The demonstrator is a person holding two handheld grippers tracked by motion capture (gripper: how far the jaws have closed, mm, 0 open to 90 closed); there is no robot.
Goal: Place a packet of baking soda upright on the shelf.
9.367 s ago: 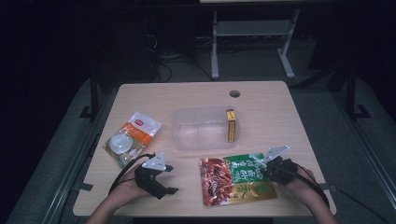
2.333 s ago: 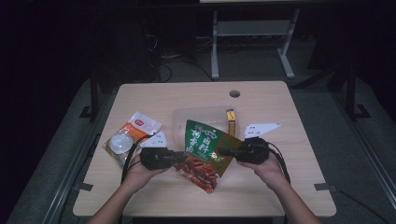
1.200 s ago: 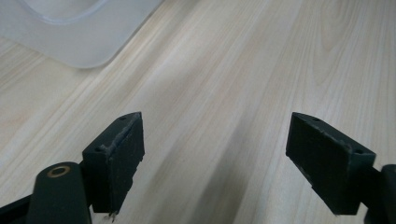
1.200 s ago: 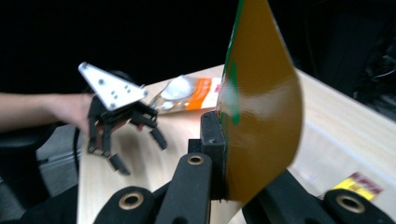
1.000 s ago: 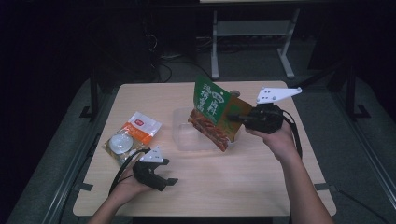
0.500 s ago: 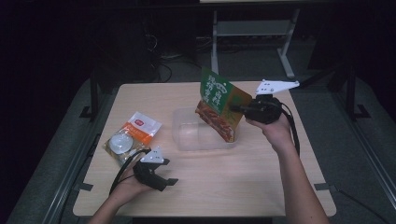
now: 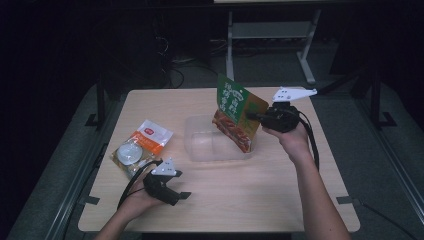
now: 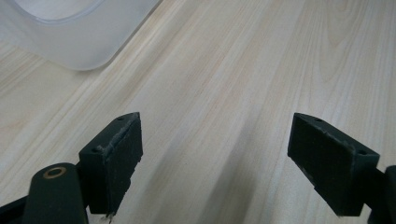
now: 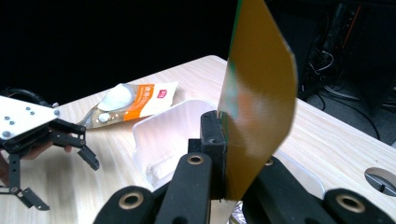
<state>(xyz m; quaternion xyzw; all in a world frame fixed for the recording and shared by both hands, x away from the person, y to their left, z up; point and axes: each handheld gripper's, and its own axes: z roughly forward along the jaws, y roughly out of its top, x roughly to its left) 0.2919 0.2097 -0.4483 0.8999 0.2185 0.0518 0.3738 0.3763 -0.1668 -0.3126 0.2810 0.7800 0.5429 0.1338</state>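
My right gripper [image 7: 256,116] is shut on the edge of a green and red food pouch [image 7: 235,112], which hangs tilted with its lower end inside the clear plastic box [image 7: 200,146] at the table's middle. In the right gripper view the pouch [image 9: 259,102] stands edge-on, pinched between the jaws, with the box [image 9: 163,135] behind it. My left gripper [image 7: 177,195] rests on the table near the front left, open, its pads [image 8: 116,154] wide apart over bare wood, and a corner of the box [image 8: 70,42] lies ahead.
An orange and white packet [image 7: 142,145] lies left of the box, just behind my left gripper. A round cable hole [image 7: 250,100] sits at the back of the wooden table [image 7: 280,200]. A metal frame [image 7: 270,35] stands on the dark floor beyond.
My right gripper has carried the pouch down and slightly left, so its lower end now sits in the box. The left gripper has stayed in place.
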